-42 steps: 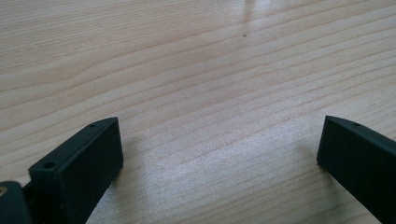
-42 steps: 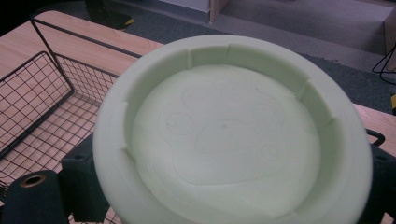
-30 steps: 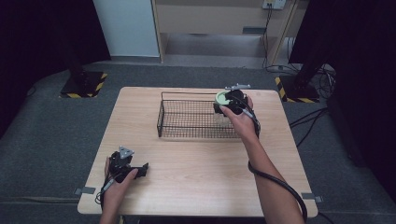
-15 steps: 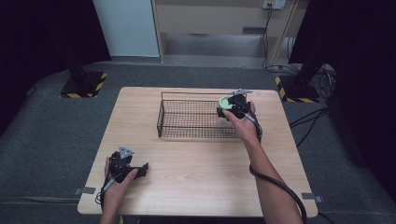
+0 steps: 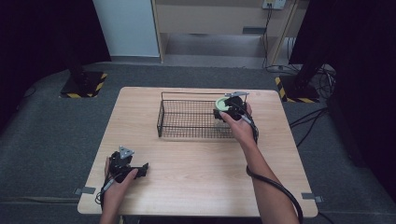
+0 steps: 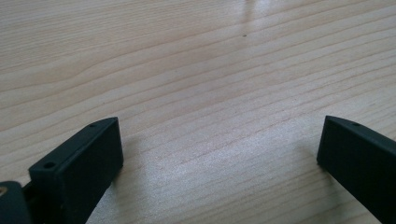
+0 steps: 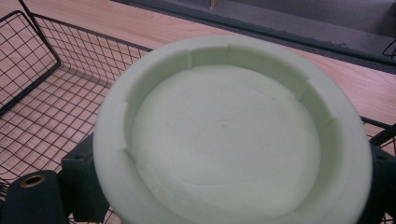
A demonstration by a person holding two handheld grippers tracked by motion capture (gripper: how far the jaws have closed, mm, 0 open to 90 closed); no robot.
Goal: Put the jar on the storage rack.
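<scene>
Resting on pale wood table (image 5: 201,177) amid grey carpet (image 5: 56,154): left tongs (image 5: 142,169) spread; right tongs (image 5: 223,112) seemingly pinching green lid (image 5: 222,103).

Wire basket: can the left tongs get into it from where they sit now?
Probably yes. The left tongs rest open on the table with bare wood up to the wire basket; only the right tongs, holding the pale green lid, crowd its right end.

Black left tongs (image 5: 142,167) at lower left of the high view, topped by a grey three-cornered plate, with blocky matte jaws and small round screw holes in the near one. Black right tongs (image 5: 218,112) right of centre, also carrying a grey plate. Thick black cable looping along the bare right forearm; no sleeves.
</scene>
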